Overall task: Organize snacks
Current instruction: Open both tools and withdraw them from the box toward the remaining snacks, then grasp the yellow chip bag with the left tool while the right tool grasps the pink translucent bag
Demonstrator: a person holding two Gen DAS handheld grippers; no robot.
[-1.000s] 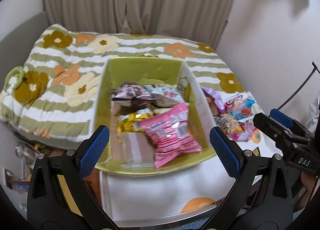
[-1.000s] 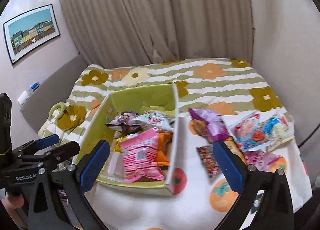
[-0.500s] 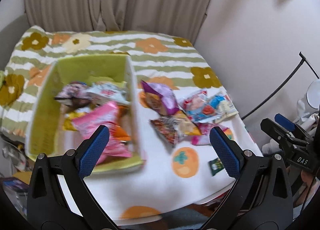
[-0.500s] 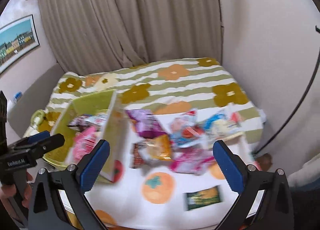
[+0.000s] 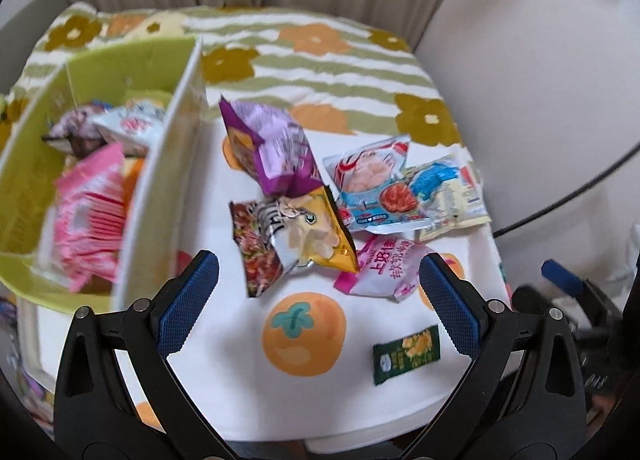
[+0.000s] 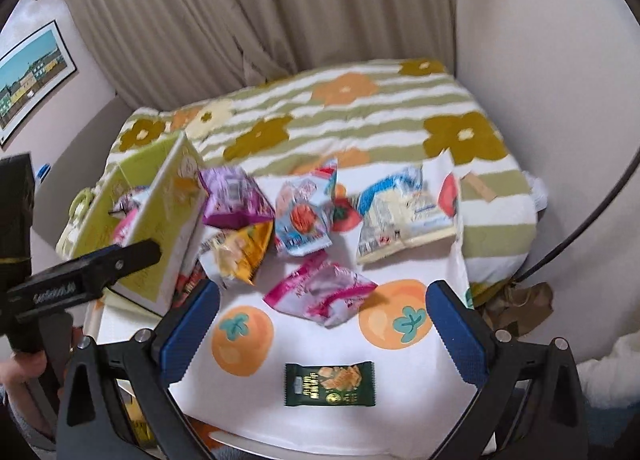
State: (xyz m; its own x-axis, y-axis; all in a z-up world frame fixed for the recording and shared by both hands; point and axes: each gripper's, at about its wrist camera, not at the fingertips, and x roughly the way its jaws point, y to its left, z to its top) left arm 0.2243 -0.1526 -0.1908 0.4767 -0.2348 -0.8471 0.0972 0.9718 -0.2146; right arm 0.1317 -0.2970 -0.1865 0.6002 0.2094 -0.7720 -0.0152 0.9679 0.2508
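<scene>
A green-lined box [image 5: 36, 176] [image 6: 160, 212] at the left holds several snack packs, a pink one [image 5: 90, 216] on top. Loose snacks lie to its right on a white cloth with orange fruit prints [image 5: 248, 388]: a purple bag [image 5: 276, 148] [image 6: 232, 196], a yellow chip bag [image 5: 316, 232] [image 6: 244, 248], a pink-white pack [image 5: 384, 264] [image 6: 324, 292], a red-blue pack [image 5: 372, 184] [image 6: 304, 216], a pale blue-cream pack [image 5: 448, 196] [image 6: 404, 212] and a small dark green packet [image 5: 406, 352] [image 6: 330, 384]. My left gripper [image 5: 318, 308] and right gripper [image 6: 322, 334] hover open and empty over the cloth.
A striped blanket with flowers [image 6: 360, 108] covers the bed behind, with beige curtains [image 6: 260, 12] and a white wall beyond. A framed picture [image 6: 32, 72] hangs at the left. A dark cable [image 6: 592, 220] curves down at the right. A hand [image 6: 24, 364] holds the left tool.
Both views have swung right from the box toward the loose snacks and come nearer to the cloth. Both grippers have stayed open and empty.
</scene>
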